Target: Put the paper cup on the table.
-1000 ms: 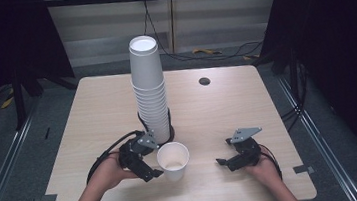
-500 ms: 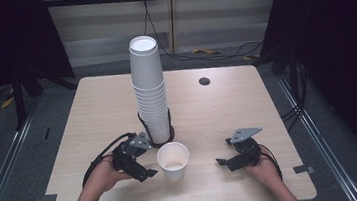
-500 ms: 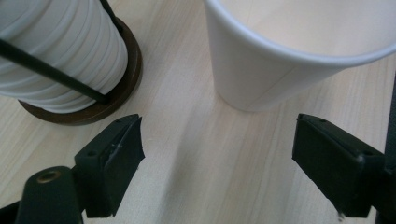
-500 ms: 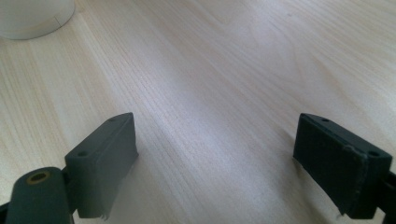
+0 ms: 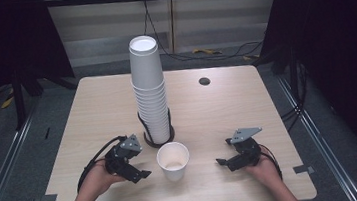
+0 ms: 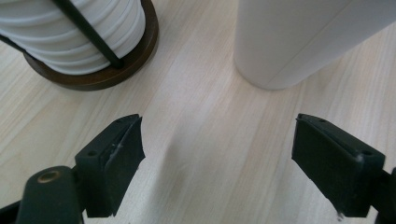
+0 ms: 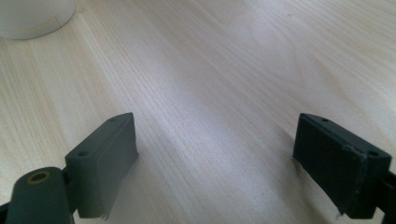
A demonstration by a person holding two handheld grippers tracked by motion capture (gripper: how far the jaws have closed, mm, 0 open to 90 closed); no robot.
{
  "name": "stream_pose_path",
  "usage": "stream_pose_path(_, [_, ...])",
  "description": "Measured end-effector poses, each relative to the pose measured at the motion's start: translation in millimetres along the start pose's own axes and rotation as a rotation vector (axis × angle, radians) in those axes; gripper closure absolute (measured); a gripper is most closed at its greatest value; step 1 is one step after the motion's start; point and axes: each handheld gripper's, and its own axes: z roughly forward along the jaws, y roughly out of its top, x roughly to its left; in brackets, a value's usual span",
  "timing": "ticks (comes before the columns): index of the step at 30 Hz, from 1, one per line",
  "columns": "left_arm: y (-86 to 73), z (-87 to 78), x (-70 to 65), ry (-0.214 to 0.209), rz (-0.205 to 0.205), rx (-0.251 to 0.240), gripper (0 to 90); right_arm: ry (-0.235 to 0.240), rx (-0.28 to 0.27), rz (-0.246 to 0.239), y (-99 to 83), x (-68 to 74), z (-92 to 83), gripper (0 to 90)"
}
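Left hand-held gripper (image 5: 143,172) is hovering low beside the single paper cup (image 5: 173,161), its jaws standing apart with nothing between them. In the left gripper view the cup's wall (image 6: 299,42) is showing ahead and off to one side of the gap, not inside it. The cup is standing upright near the front middle of the tabletop (image 5: 218,111), mouth pointing up and long axis vertical, apart from the stack of cups (image 5: 149,93) in its dark holder (image 6: 93,79) just behind. The right hand-held gripper (image 5: 221,162) is resting on the cup's other side, well apart from it and likewise released.

Judging from this, a light, empty cup is likely tipping or sliding if one jaw nudges its wall before the other arrives. Squeezing too hard is risking a crumpled rim, and a wide swing could be knocking the tall stack.
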Motion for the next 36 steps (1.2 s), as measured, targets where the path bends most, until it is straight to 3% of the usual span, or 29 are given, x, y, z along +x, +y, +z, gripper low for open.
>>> stream_pose_path(11, [-17.2, 0.2, 5.9, 0.012, -0.042, -0.031, 16.0, 0.001, 0.000, -0.001, 0.0, 0.1, 0.0, 13.0])
stream_pose_path(36, [-53.2, 4.8, 18.2, 0.041, -0.120, -0.047, 15.9, 0.003, -0.001, -0.001, 0.0, 0.2, -0.1, 13.3])
